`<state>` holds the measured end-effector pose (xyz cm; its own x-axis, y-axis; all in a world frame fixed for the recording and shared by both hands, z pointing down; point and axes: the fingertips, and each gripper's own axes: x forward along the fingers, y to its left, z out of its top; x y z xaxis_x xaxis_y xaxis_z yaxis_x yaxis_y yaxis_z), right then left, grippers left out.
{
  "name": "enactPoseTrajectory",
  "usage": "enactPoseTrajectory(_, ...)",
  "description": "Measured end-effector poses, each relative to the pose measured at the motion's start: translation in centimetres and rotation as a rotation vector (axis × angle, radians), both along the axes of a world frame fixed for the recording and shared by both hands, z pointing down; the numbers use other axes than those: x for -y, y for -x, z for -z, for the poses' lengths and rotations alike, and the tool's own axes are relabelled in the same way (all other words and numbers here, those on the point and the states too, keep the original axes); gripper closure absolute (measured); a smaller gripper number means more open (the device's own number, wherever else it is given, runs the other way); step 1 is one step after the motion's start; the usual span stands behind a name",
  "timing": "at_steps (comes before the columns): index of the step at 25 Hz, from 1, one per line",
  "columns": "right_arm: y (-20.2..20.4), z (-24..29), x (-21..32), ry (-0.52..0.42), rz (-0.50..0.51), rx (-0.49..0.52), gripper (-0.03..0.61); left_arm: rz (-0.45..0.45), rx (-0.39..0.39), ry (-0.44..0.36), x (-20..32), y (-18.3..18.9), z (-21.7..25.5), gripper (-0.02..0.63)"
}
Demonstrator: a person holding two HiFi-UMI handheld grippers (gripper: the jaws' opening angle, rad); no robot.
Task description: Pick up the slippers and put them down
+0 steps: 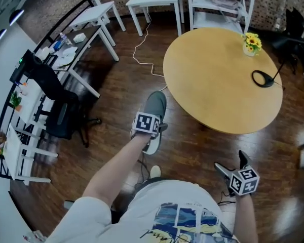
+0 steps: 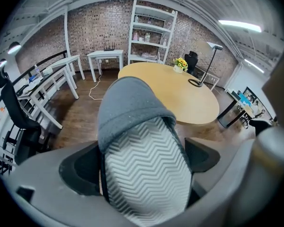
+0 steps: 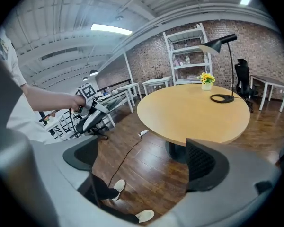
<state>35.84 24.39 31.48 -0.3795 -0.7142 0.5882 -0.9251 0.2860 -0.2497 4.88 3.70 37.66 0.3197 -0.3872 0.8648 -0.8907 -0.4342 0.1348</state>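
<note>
Holding a grey felt slipper with a white zigzag sole [image 2: 146, 174], the left gripper [image 1: 154, 130] has its two jaws closed against the slipper's sides. The ribbed sole faces this gripper's camera and the grey toe part points away from the person. In the head view the slipper hangs in the air above the dark wooden floor [image 1: 121, 90], just beside the near edge of the round light wooden table [image 1: 218, 80]. The right gripper [image 3: 142, 162] is lower and nearer to the person's body; its jaws stand apart with only floor between them. On the table's far side are a small pot of yellow flowers [image 1: 252, 43] and a black desk lamp [image 1: 263, 78].
</note>
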Motion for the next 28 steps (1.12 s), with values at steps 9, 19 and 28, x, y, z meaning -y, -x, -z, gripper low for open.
enactPoseTrajectory(9, 14.9, -3.2, 8.9, 0.116, 0.042, -0.044, 0.005, -0.040, -0.037, 0.079, 5.7, 9.6, -5.9, 0.078)
enactPoseTrajectory(19, 26.1, -15.1, 20.7, 0.362, 0.076, -0.008, 0.005, -0.041, 0.041, 0.200, 8.1, 17.5, -15.1, 0.078)
enactPoseTrajectory(28, 32.4, -28.7, 28.9, 0.482, 0.240, -0.017, 0.011, 0.054, 0.028, 0.332, 10.9, 19.5, -28.4, 0.078)
